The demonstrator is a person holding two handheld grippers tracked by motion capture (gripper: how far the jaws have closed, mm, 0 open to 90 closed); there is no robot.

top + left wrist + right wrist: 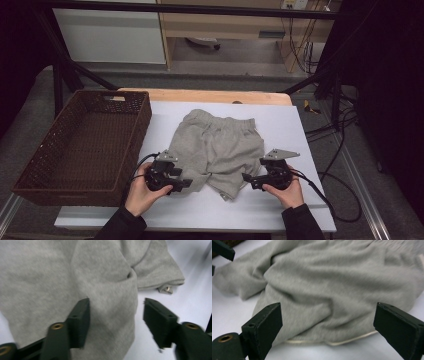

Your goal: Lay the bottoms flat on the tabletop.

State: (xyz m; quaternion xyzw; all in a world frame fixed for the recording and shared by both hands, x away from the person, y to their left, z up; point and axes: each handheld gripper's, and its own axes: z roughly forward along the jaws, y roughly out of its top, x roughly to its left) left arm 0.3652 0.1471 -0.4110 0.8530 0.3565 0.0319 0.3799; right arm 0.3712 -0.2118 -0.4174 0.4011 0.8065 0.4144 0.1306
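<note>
- Step in hand, judged: approach to the hems of the shorts (216,150) for a two-point pick; no grasp made.
- Shorts located at table centre on white sheet (280,125), crumpled, waistband toward 12 o'clock, leg hems toward 6 o'clock.
- Left gripper (181,184) held at 7 o'clock of shorts, pointed toward 3 o'clock at the left leg hem.
- Left jaws set at medium gap; in left gripper view, one jaw over the cloth (75,285), the other over bare sheet, cloth edge between them, no pinch seen.
- Right gripper (248,181) held at 5 o'clock of shorts, pointed toward 9 o'clock at the right leg hem.
- Right jaws spread wide; in right gripper view, hem (332,342) lying ahead between them, untouched.
- Next move, judged: short advance of both grippers until each hem sat between the pads, then closure on a single fold, then an even lift to avoid dragging the cloth.
- Risk, judged: pinch of sheet with cloth if jaws set too low.
- Basket (47,185) placed at 9 o'clock of shorts, nothing seen inside.
- Count: one shorts, one basket, one sheet, two grippers, two hands.
</note>
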